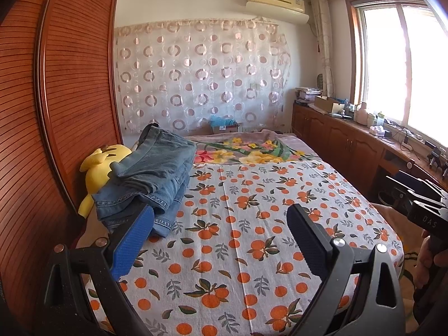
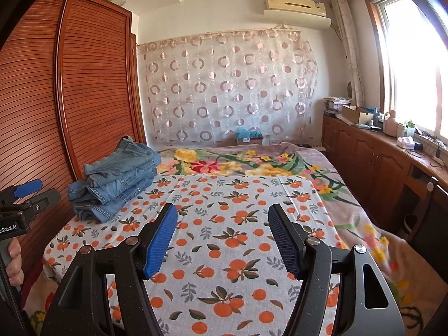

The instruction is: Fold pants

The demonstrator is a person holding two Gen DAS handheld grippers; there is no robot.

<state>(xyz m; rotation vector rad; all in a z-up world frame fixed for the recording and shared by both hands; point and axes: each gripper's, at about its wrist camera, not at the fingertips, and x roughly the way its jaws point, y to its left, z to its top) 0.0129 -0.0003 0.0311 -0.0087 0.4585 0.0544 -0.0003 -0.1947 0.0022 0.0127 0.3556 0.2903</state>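
Observation:
A stack of folded blue jeans (image 1: 151,179) lies on the left side of the bed, on the orange-print sheet (image 1: 252,224). It also shows in the right wrist view (image 2: 117,173). My left gripper (image 1: 221,218) is open and empty, its left finger just in front of the stack's near edge. My right gripper (image 2: 222,224) is open and empty above the sheet (image 2: 224,252), to the right of the jeans. The right gripper body shows at the right edge of the left wrist view (image 1: 420,204). The left gripper shows at the left edge of the right wrist view (image 2: 25,196).
A yellow plush toy (image 1: 100,168) lies behind the jeans against the wooden wardrobe (image 1: 56,112). A floral blanket (image 1: 252,148) covers the far bed. A cluttered wooden cabinet (image 1: 364,140) runs under the window on the right.

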